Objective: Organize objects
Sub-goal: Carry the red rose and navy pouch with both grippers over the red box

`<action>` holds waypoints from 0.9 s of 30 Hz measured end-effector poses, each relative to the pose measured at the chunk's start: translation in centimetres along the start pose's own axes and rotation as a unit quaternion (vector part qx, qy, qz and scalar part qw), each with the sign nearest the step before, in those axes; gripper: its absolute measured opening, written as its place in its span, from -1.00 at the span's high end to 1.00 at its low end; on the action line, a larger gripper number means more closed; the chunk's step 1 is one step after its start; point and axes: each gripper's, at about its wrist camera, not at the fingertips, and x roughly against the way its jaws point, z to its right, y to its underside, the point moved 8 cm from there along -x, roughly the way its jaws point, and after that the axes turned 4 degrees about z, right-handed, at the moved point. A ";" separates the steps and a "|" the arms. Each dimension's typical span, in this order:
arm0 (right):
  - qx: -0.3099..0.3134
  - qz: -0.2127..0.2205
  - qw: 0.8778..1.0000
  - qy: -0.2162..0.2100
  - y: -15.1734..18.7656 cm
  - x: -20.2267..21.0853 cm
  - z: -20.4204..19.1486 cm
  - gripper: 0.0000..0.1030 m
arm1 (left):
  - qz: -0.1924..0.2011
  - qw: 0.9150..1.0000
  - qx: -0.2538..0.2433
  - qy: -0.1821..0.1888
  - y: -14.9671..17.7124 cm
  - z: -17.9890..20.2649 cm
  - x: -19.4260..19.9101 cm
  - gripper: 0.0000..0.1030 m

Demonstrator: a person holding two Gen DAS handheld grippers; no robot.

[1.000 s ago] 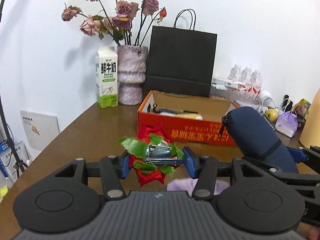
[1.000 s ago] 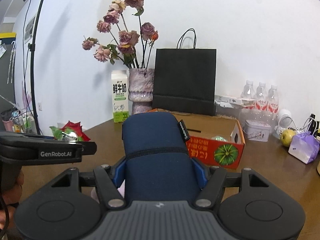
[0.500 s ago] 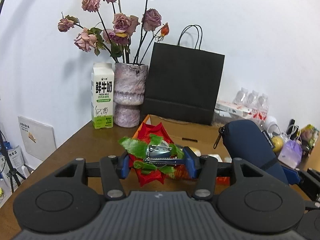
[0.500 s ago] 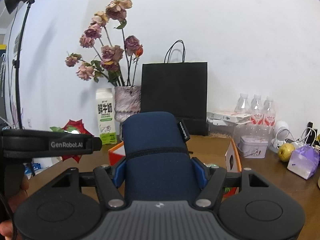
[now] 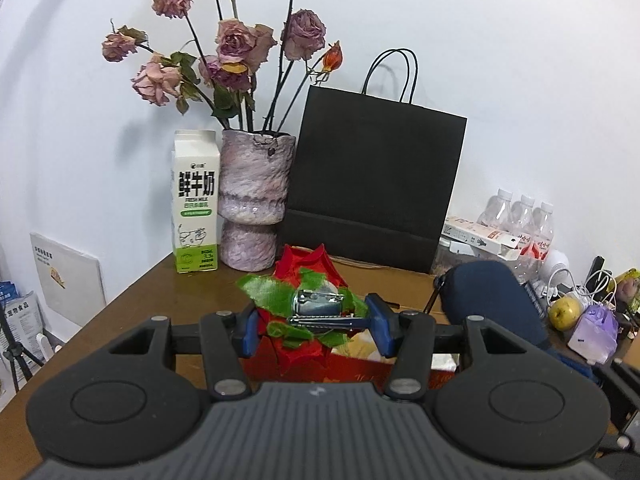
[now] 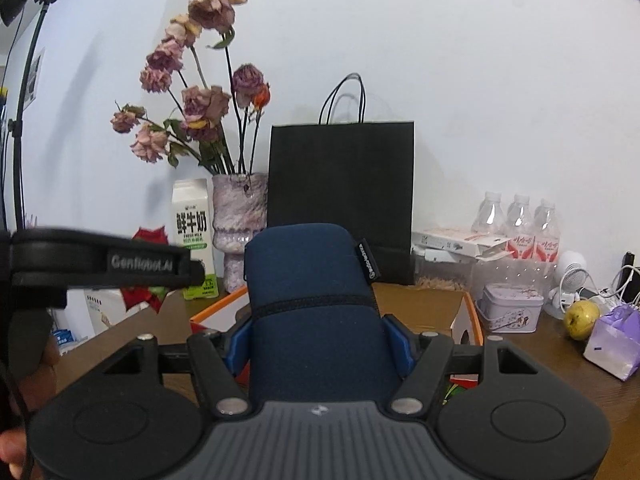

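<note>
White wall backs a brown desk [image 5: 132, 312] crowded along its far edge; a mottled pink vase [image 5: 253, 200] holds a bunch of dried roses [image 5: 236, 48], their stems fanning above its rim; a milk carton [image 5: 195, 202] stands upright just beside the vase, touching or nearly so; a black paper bag [image 5: 372, 192] with cord handles stands upright against the wall on the vase's other side, its contents hidden. Three plastic bottles [image 6: 520, 220] stand close together near the wall, with flat cartons [image 6: 456, 240] lying in front of them; a small lilac tin [image 6: 510, 308] sits closed on the desk; a yellow-green fruit [image 6: 581, 318] rests beside a small purple packet [image 6: 614, 340]. An orange cardboard box [image 6: 466, 320] lies open below both claws; something yellowish shows inside it in the left view, too hidden to name. The left claw [image 5: 314, 320] is narrowed onto a red cloth flower [image 5: 306, 308] with green leaves and a metal clip on its back, held above the box. The right claw [image 6: 316, 344] stands wider, its blue pads pressed against the sides of a navy zip pouch [image 6: 312, 300], held upright above the box; what the pouch contains cannot be seen.
</note>
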 end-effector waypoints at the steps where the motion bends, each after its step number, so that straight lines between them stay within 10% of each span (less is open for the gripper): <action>1: 0.001 -0.002 1.000 0.000 0.0 -0.3 0.1 -0.27 | 0.000 1.000 0.001 0.000 -0.1 0.1 -0.3 -0.04; 27: -0.006 -0.039 0.999 0.013 -0.6 -8.4 4.6 -0.27 | -0.017 1.000 -0.013 0.013 -1.5 1.6 -7.9 -0.03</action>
